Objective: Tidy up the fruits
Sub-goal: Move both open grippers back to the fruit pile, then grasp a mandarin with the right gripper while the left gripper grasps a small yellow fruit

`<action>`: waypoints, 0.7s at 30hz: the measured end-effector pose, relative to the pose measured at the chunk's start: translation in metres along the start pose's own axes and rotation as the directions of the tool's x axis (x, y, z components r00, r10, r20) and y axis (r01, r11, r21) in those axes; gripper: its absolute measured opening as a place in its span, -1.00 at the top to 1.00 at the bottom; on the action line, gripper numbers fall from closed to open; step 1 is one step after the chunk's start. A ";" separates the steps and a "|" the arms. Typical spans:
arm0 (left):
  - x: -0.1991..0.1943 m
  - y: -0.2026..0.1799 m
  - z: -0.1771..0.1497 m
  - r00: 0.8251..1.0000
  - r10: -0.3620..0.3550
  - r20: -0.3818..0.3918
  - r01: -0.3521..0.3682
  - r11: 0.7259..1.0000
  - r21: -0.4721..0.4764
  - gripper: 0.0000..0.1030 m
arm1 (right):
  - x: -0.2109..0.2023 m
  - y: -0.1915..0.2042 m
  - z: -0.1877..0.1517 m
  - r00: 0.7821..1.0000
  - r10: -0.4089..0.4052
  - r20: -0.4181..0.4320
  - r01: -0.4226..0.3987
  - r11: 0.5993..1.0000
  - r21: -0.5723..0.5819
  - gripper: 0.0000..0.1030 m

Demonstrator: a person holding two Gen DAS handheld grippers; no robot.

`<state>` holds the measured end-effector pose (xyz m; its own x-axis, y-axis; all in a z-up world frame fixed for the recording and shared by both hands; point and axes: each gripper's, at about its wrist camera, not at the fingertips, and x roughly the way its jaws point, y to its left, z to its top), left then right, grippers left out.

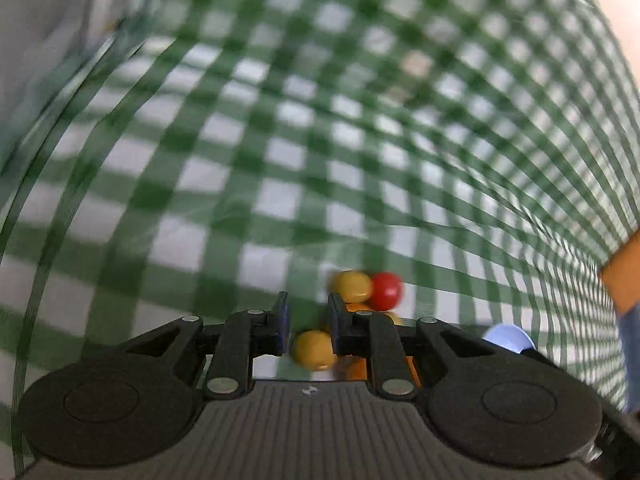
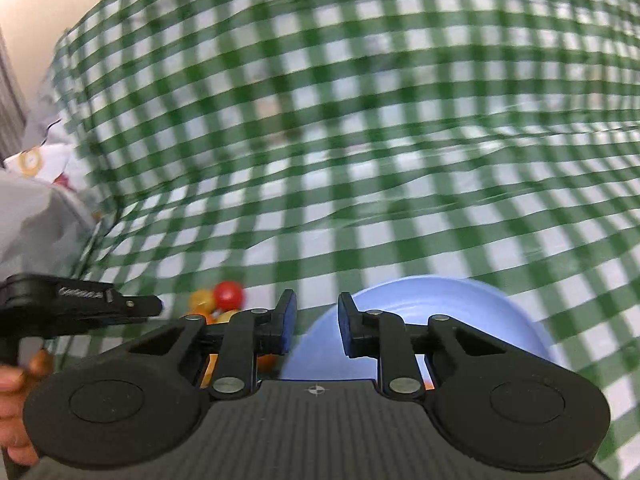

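the left gripper hangs over a cluster of small fruits on the green checked cloth, jaws narrowed but clamping nothing. the right gripper, likewise narrowed and empty, hovers at the blue bowl.

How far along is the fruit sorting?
Barely started, it seems. No fruit shows in the blue bowl. The left gripper hovers over a yellow fruit without clearly gripping it; the right gripper holds nothing. The red fruit and others lie on the checked cloth.
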<state>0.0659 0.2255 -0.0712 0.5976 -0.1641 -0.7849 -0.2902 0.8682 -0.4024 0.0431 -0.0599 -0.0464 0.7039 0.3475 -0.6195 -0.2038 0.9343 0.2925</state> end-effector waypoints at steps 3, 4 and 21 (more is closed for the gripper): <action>0.001 0.010 0.002 0.999 -0.002 -0.040 0.000 0.999 -0.037 0.61 | 0.012 0.012 -0.003 0.999 0.036 -0.023 -0.037 0.999 -0.014 0.53; 0.003 0.010 0.001 0.998 -0.003 -0.060 0.000 0.999 -0.042 0.60 | 0.017 0.016 -0.004 0.998 0.043 -0.035 -0.044 0.999 -0.013 0.51; 0.015 0.008 -0.010 0.988 -0.070 -0.140 0.066 0.997 -0.038 0.40 | 0.066 0.059 -0.020 0.992 -0.040 -0.117 0.018 0.983 -0.185 0.08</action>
<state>0.0647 0.2256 -0.0907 0.5061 -0.2887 -0.8128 -0.2787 0.8371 -0.4708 0.0642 0.0194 -0.0851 0.6273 0.3169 -0.7114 -0.3137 0.9389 0.1417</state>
